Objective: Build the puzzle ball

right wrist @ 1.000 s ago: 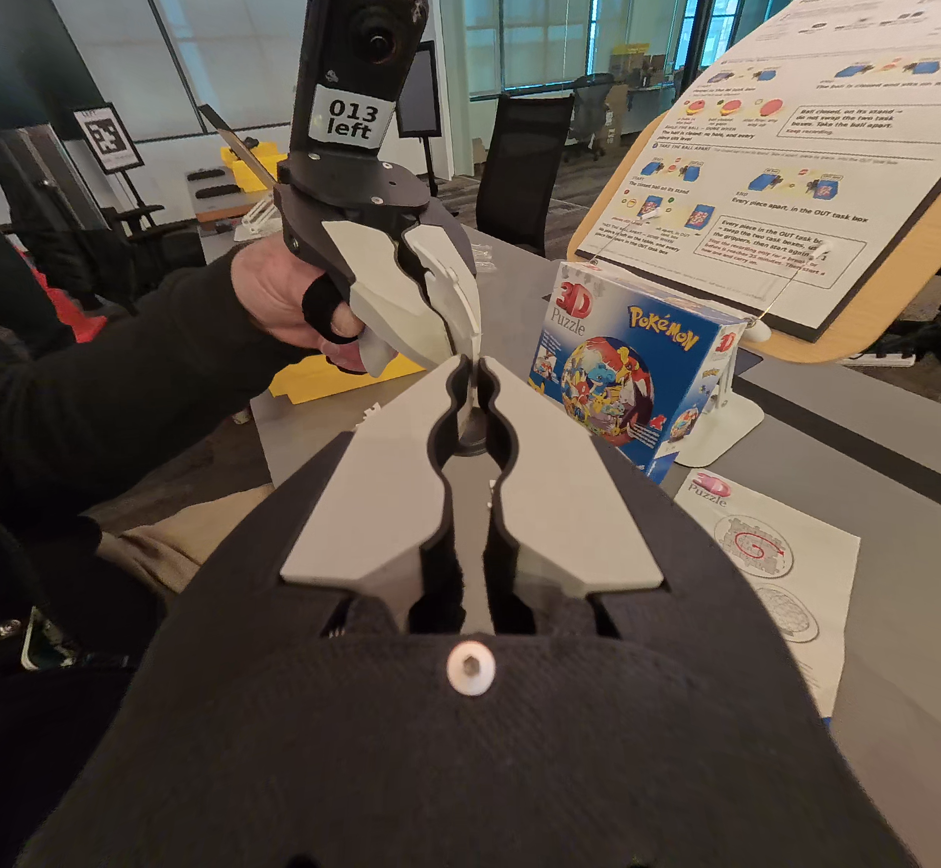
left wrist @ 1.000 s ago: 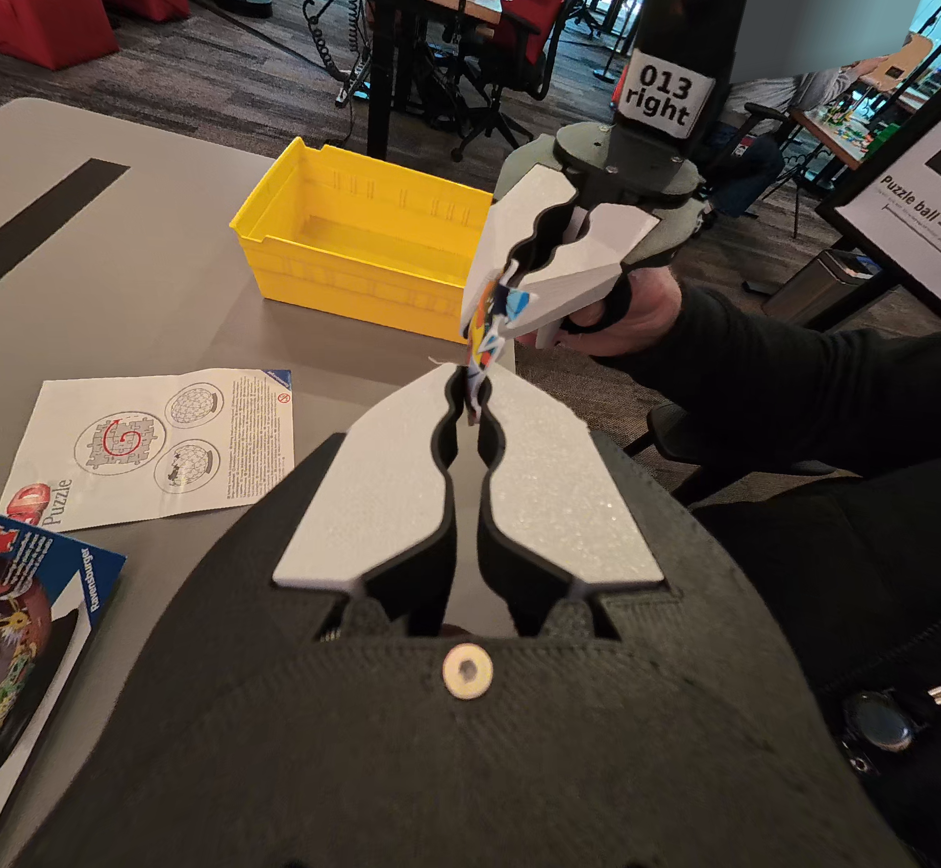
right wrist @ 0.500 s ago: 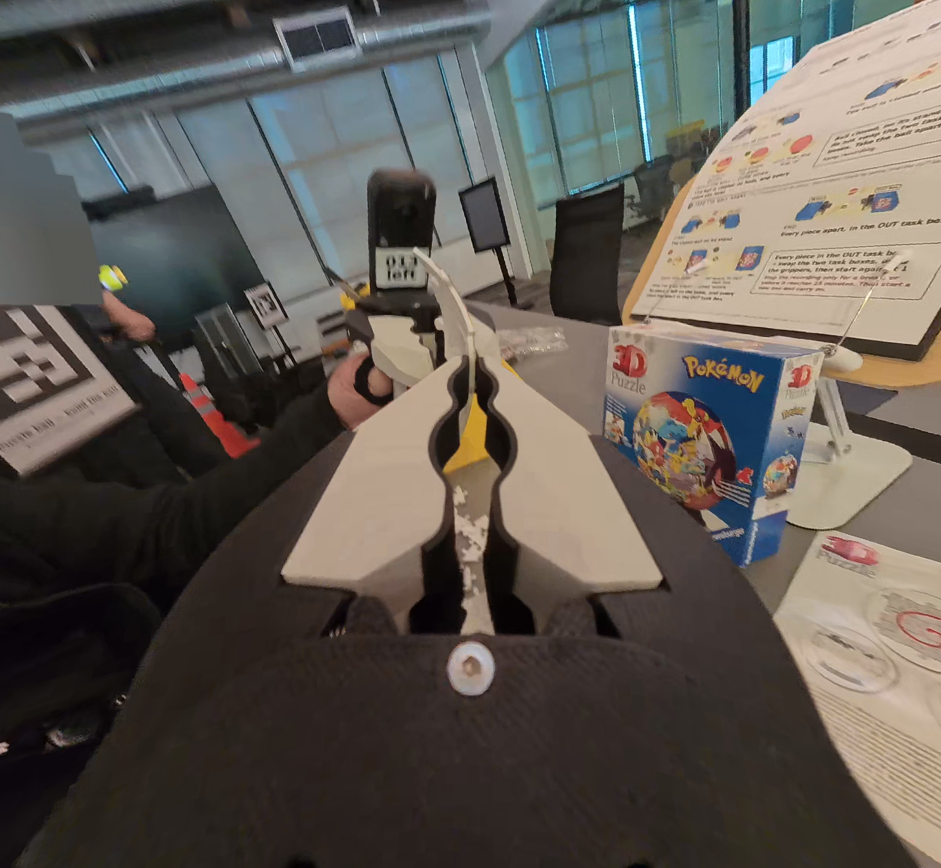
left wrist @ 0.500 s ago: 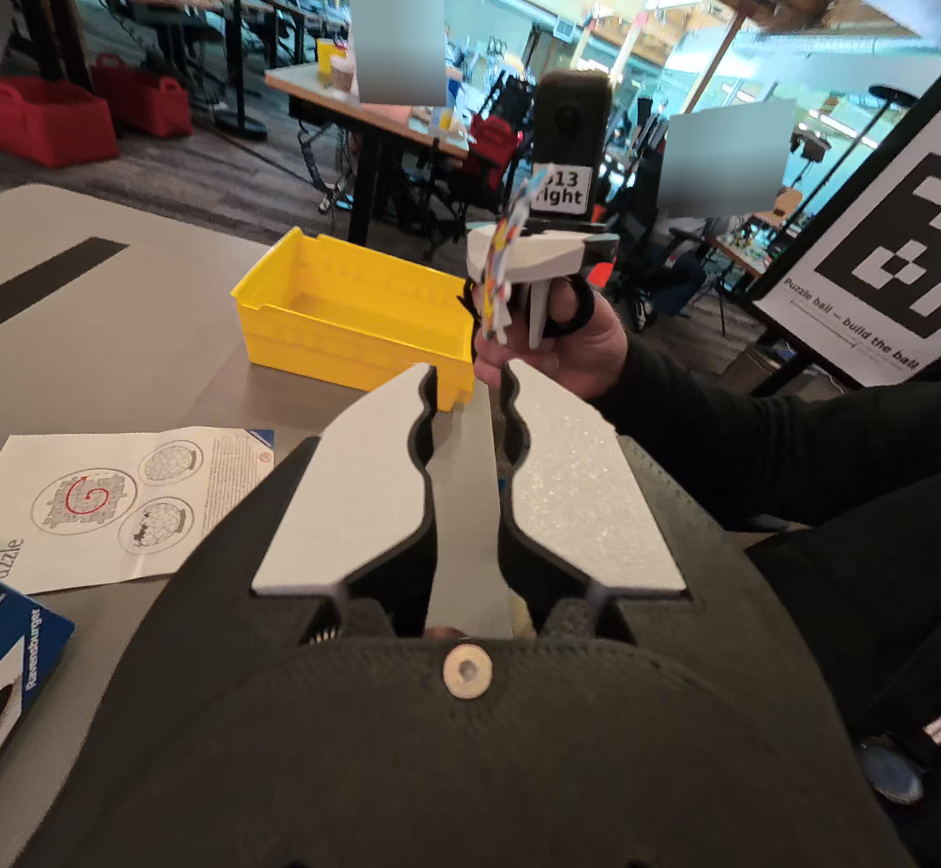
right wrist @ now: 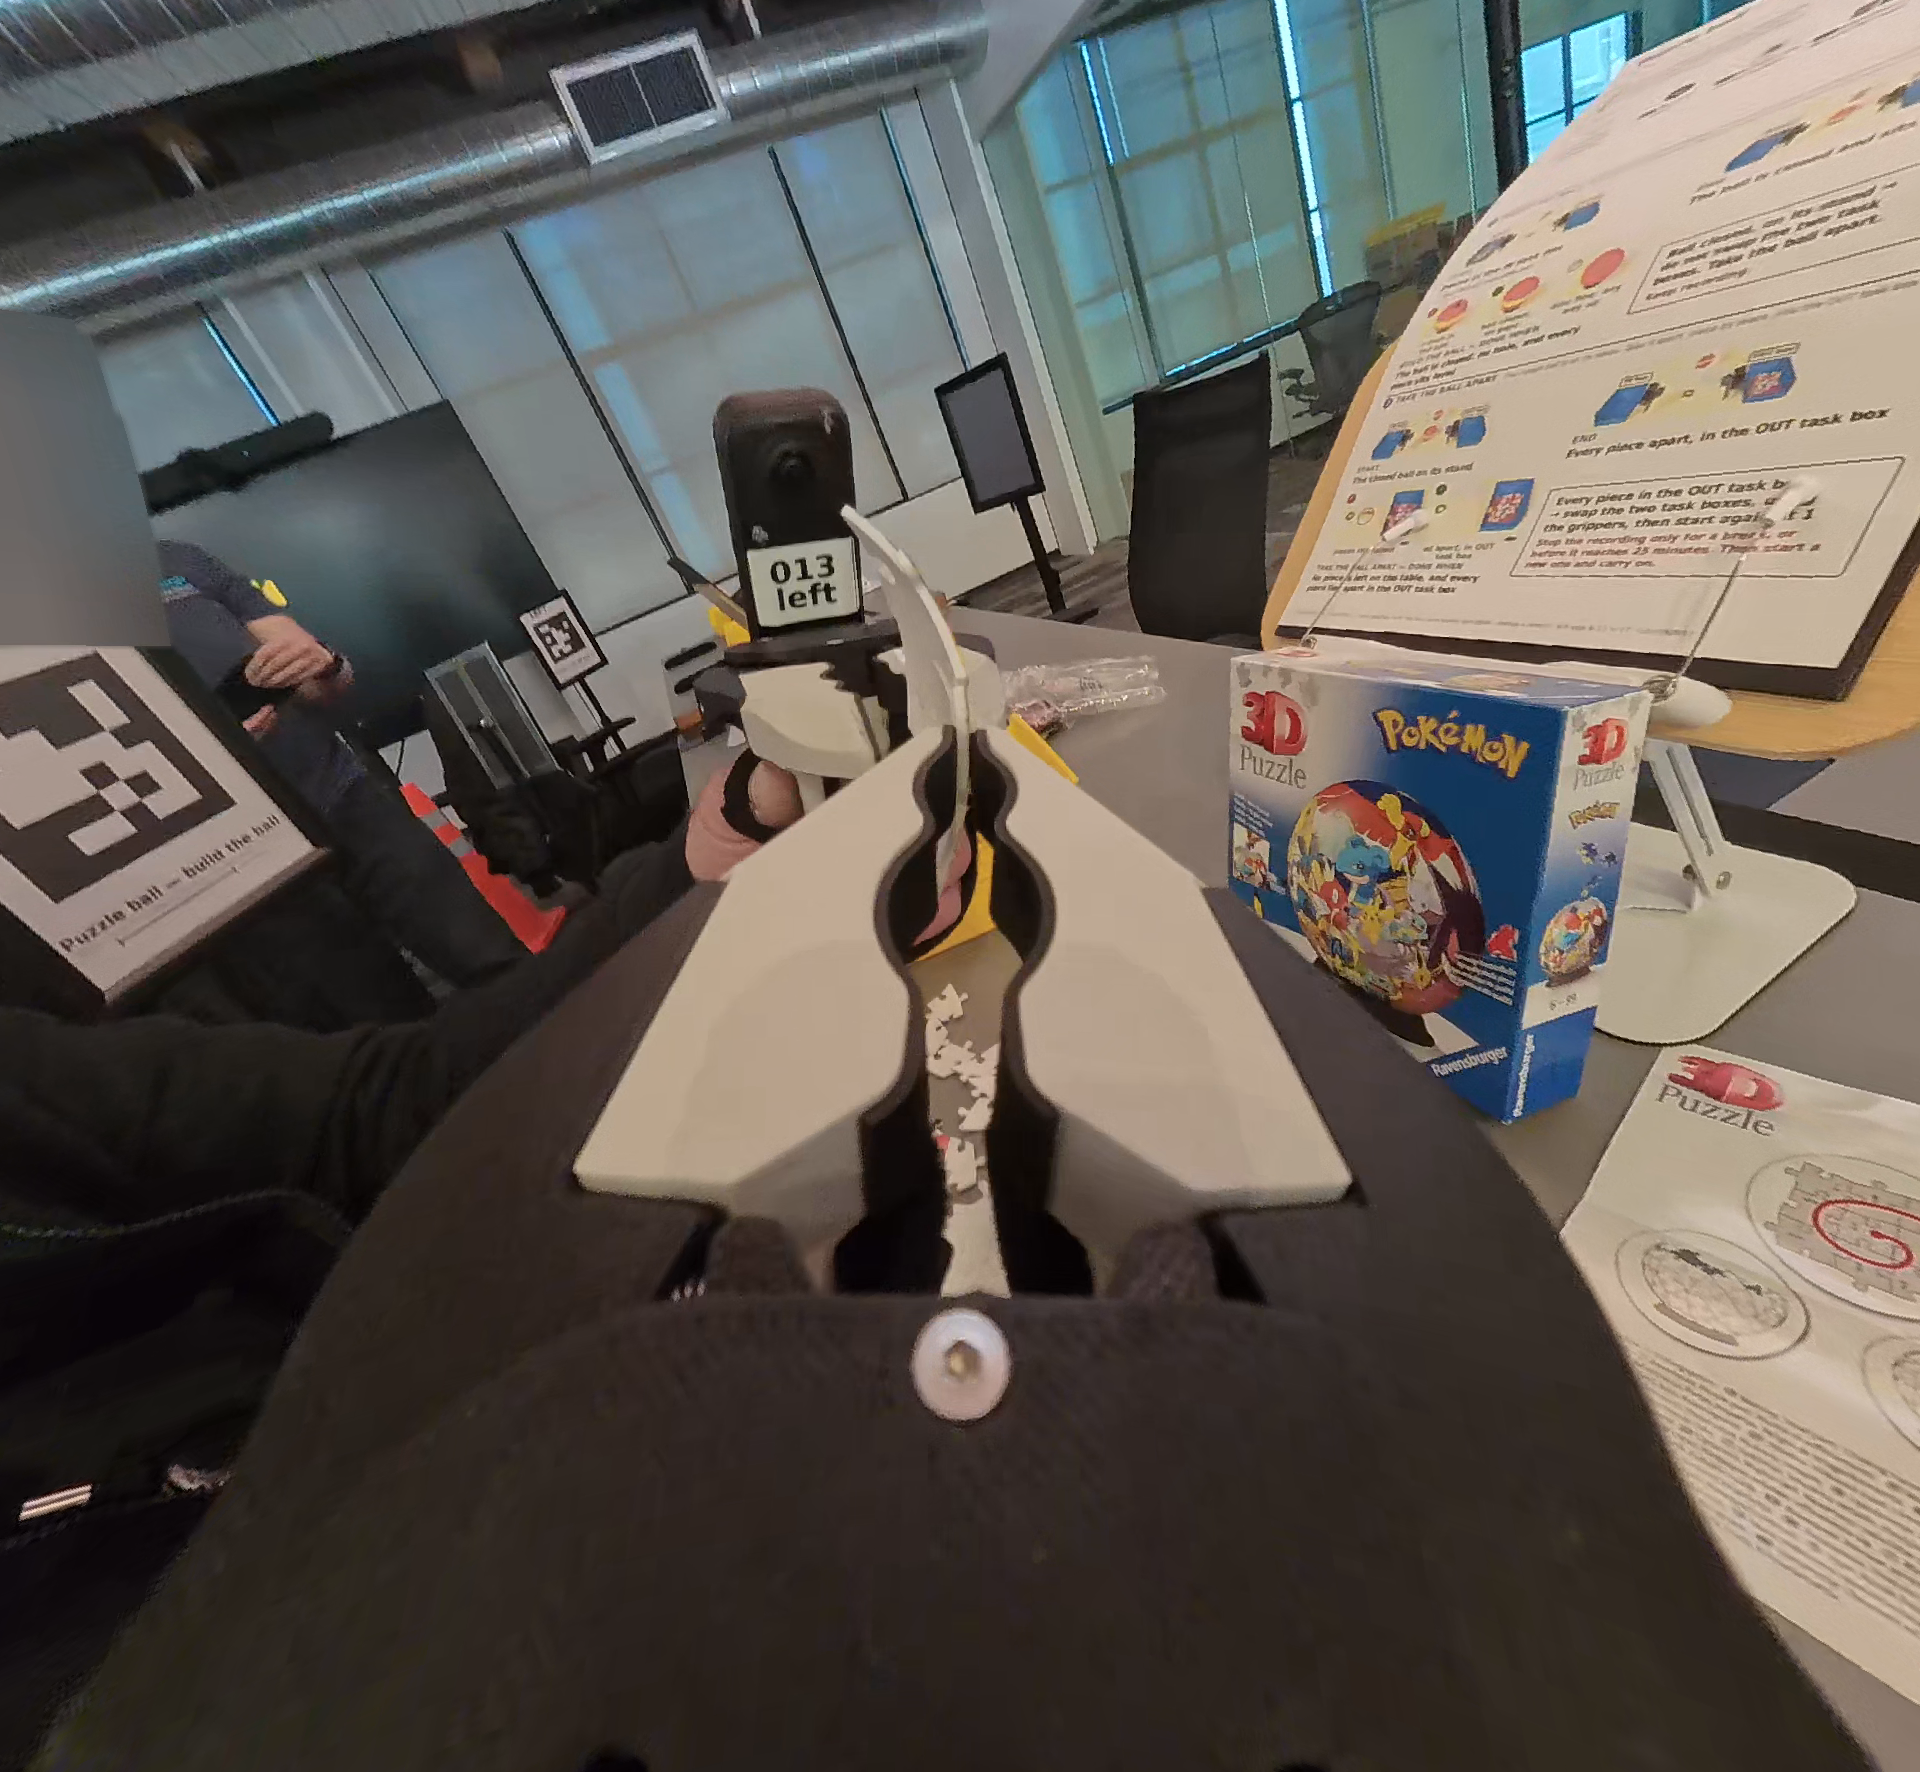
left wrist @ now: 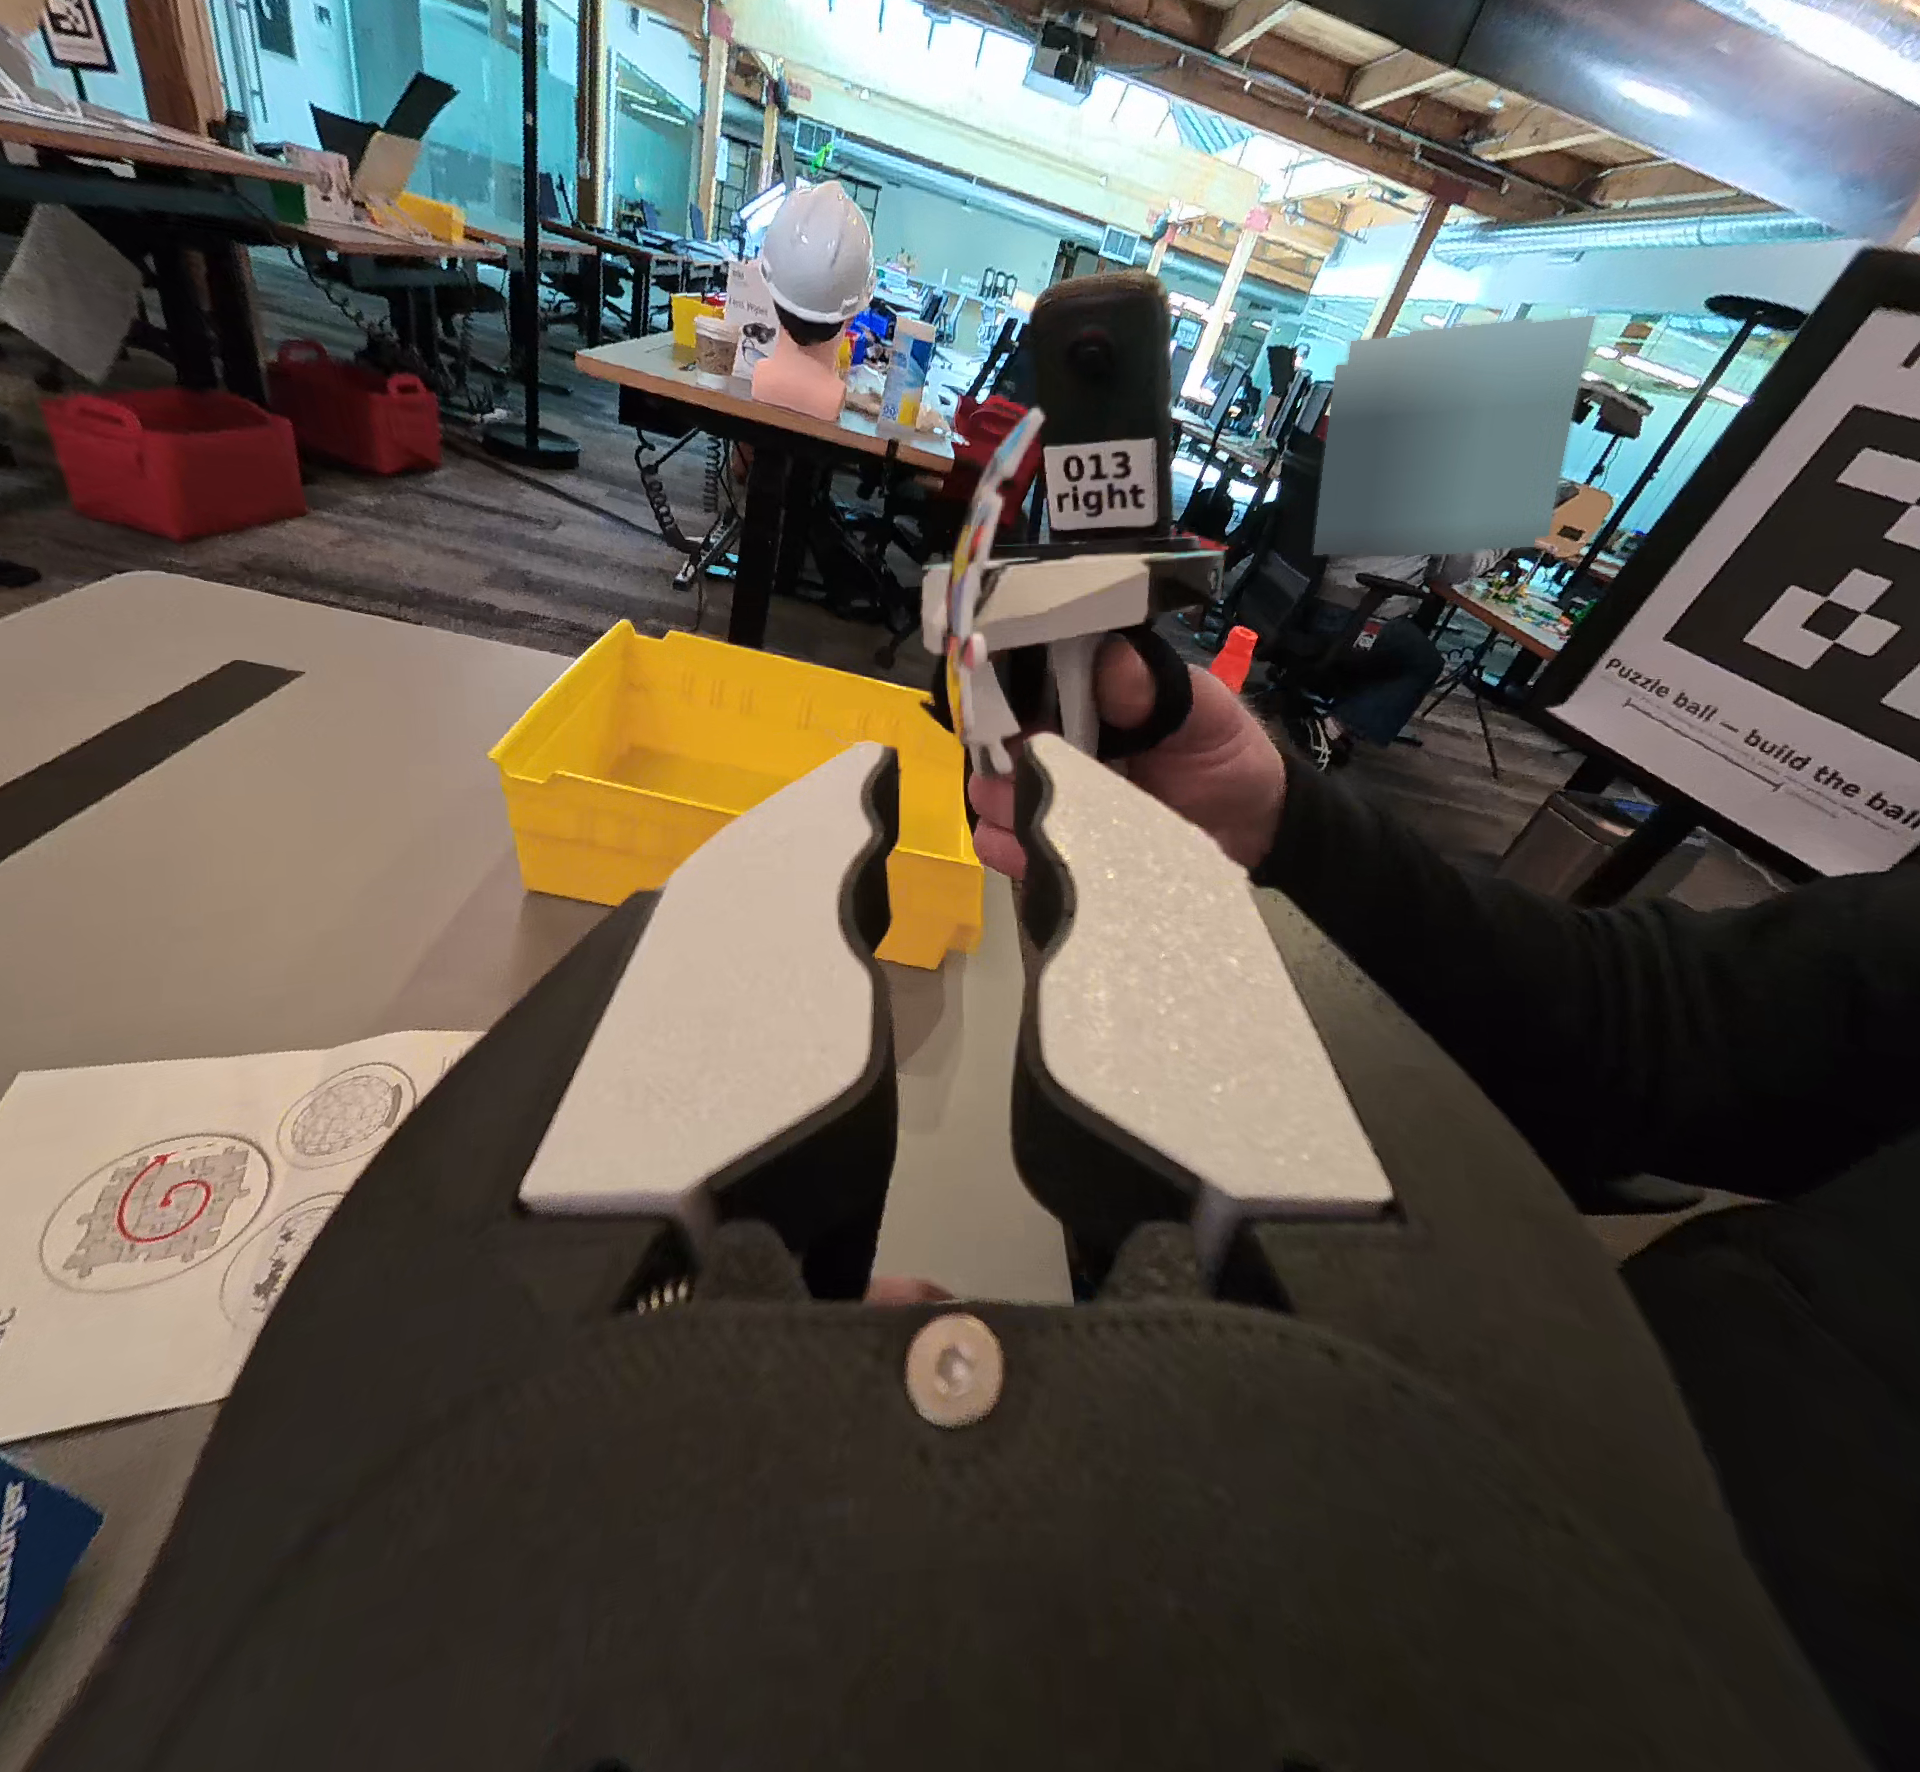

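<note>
My right gripper (right wrist: 961,751) is shut on a curved strip of joined puzzle pieces (right wrist: 920,621), which stands up out of the fingertips with its white back towards the right wrist view. In the left wrist view the same strip (left wrist: 992,507) shows its coloured printed side, held in the right gripper (left wrist: 961,636) above the table edge. My left gripper (left wrist: 956,766) is open and empty, its tips just below and in front of the strip's lower end, apart from it. It also shows in the right wrist view (right wrist: 831,720). Several loose white puzzle pieces (right wrist: 956,1047) lie on the table under the right gripper.
An empty yellow bin (left wrist: 727,766) stands on the grey table (left wrist: 260,839). A paper leaflet (left wrist: 156,1203) lies front left. The blue puzzle box (right wrist: 1423,881) and a tilted instruction board on a stand (right wrist: 1621,434) are on the right. My left and right fingertips are right by each other.
My left gripper has let go of the strip's lower end and opened. The two grippers have drawn apart and tilted up level. The right gripper keeps the strip.
</note>
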Demonstrator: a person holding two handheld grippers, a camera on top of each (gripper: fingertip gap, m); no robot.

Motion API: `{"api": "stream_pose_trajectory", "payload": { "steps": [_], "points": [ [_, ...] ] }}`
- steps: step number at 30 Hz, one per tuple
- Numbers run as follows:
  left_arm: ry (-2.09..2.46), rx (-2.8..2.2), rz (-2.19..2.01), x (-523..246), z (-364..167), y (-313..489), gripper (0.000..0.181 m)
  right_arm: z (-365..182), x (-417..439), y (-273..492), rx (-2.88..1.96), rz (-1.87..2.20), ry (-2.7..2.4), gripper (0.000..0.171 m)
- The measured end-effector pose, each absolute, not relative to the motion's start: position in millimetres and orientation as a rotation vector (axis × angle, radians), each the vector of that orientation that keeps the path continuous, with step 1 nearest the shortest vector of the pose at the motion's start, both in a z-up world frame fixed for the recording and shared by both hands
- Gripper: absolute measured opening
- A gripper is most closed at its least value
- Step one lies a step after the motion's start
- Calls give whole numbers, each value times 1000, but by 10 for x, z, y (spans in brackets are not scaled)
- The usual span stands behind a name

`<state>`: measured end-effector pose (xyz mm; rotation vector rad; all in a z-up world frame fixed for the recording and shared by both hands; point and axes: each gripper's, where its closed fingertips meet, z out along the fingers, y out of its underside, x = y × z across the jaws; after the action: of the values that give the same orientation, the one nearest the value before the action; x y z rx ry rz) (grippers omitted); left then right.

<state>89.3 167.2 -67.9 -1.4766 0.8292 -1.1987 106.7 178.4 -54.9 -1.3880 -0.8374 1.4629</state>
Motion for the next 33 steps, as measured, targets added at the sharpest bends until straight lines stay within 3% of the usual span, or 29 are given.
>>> {"api": "stream_pose_trajectory", "payload": {
  "steps": [8, 13, 23, 26, 33],
  "points": [
    [779, -1455, -1209, 915, -603, 1706, 2, -559, 959, 1720, -1419, 1383, -895, 2],
    [597, -1318, -1236, 657, -342, 1812, 2, -376, 1102, 1789, -1363, 1413, -801, 29],
    [472, -1026, -1224, 38, 255, 1631, 2, -261, 1288, 1780, -1333, 1455, -792, 24],
    [574, -969, -838, 10, 363, 1436, 2, -299, 1189, 1710, -1349, 1433, -848, 25],
    [935, -658, 706, 397, 602, 741, 2, -384, 1136, 1741, -1369, 1449, -861, 23]
  ]
}}
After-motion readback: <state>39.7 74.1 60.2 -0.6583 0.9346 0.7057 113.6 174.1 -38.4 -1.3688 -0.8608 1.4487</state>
